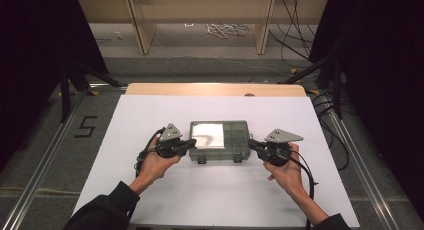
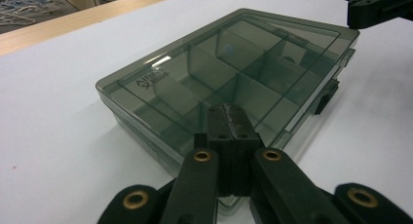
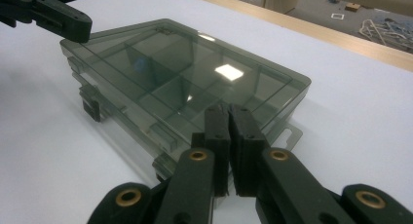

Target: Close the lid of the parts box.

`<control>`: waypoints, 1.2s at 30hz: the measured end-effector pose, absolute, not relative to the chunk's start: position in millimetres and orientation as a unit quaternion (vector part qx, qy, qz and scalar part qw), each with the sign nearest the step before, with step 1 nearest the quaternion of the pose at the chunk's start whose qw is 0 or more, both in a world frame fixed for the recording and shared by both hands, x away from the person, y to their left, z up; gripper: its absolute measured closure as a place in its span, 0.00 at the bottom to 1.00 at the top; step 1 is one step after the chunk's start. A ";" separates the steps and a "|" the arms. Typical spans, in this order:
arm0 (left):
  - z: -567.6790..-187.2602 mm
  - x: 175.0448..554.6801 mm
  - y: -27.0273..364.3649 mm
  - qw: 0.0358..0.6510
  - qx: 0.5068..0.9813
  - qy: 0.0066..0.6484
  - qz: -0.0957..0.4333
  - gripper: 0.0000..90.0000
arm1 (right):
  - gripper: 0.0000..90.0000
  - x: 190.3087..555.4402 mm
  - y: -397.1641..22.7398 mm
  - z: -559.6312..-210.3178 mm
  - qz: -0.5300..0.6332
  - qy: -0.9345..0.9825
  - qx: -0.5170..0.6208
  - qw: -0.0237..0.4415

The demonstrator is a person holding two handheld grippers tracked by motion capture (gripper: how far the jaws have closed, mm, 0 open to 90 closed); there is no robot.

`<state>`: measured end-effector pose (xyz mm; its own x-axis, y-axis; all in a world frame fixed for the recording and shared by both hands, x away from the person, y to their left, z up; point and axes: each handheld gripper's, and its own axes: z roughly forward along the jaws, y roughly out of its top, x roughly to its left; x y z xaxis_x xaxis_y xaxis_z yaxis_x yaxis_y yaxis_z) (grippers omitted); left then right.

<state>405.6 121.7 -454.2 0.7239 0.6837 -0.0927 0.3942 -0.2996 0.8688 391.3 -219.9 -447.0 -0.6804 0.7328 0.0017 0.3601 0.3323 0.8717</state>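
A smoky transparent compartment box (image 1: 219, 140) lies closed on the white sheet, with its two latches facing the person. My left gripper (image 1: 192, 144) is at the box's left end, jaws pressed together with nothing between them. In the left gripper view its tips (image 2: 228, 112) sit over the near edge of the box lid (image 2: 229, 63). My right gripper (image 1: 251, 144) is at the box's right end, also shut and empty. In the right gripper view its tips (image 3: 229, 112) hang over the lid's (image 3: 170, 73) near edge. Whether either tip touches the lid I cannot tell.
A white sheet (image 1: 150, 190) covers the table, and a wooden edge (image 1: 215, 89) shows at the back. Behind the table are shelf legs, loose cables and a coil of white rope (image 1: 225, 29) on the floor. A "5" (image 1: 86, 126) is marked on the floor at left.
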 end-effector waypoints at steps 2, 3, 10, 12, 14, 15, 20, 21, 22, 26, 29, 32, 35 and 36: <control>-455.8 405.0 122.0 0.484 0.794 0.339 0.147 1.00 | 0.97 391.6 -219.7 -448.3 0.461 0.792 0.345 0.202; -456.3 404.8 122.2 0.483 0.794 0.338 0.146 1.00 | 0.97 391.8 -219.7 -449.4 0.458 0.794 0.345 0.202; -460.5 402.9 124.9 0.473 0.800 0.340 0.144 1.00 | 0.97 393.2 -218.2 -456.1 0.445 0.802 0.345 0.196; -462.4 402.6 126.1 0.470 0.802 0.341 0.140 1.00 | 0.97 392.8 -217.4 -456.9 0.440 0.806 0.346 0.195; -463.4 402.4 127.2 0.473 0.801 0.341 0.138 1.00 | 0.97 392.8 -216.9 -458.3 0.438 0.807 0.343 0.198; -462.9 402.6 128.8 0.466 0.807 0.335 0.140 1.00 | 0.97 392.7 -216.6 -458.5 0.436 0.808 0.342 0.198; -465.4 401.7 129.0 0.464 0.806 0.338 0.145 1.00 | 0.97 392.5 -215.7 -459.5 0.432 0.811 0.342 0.197; -465.3 402.7 130.3 0.458 0.808 0.335 0.161 1.00 | 0.97 392.7 -215.5 -459.9 0.431 0.812 0.341 0.198; -466.4 401.1 127.8 0.468 0.803 0.340 0.143 1.00 | 0.97 392.9 -215.4 -460.3 0.431 0.812 0.340 0.198; -466.3 403.5 129.2 0.460 0.810 0.325 0.163 1.00 | 0.97 392.8 -215.0 -461.5 0.427 0.813 0.341 0.198; -467.2 399.5 126.1 0.463 0.807 0.339 0.142 1.00 | 0.97 392.5 -214.3 -462.5 0.425 0.815 0.341 0.199; -467.2 399.5 126.0 0.463 0.807 0.339 0.141 1.00 | 0.97 392.6 -214.3 -462.3 0.425 0.814 0.341 0.199; -466.5 400.5 127.0 0.460 0.811 0.332 0.145 1.00 | 0.95 392.5 -214.7 -461.6 0.429 0.811 0.345 0.200; -466.5 400.5 126.9 0.461 0.810 0.332 0.145 1.00 | 0.95 392.7 -215.2 -461.1 0.429 0.811 0.344 0.199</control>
<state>400.5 126.9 -466.5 0.7376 0.6716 -0.0703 0.4040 -0.3554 0.8429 392.7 -215.2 -461.1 -0.6844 0.7286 -0.0281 0.3870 0.3957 0.8329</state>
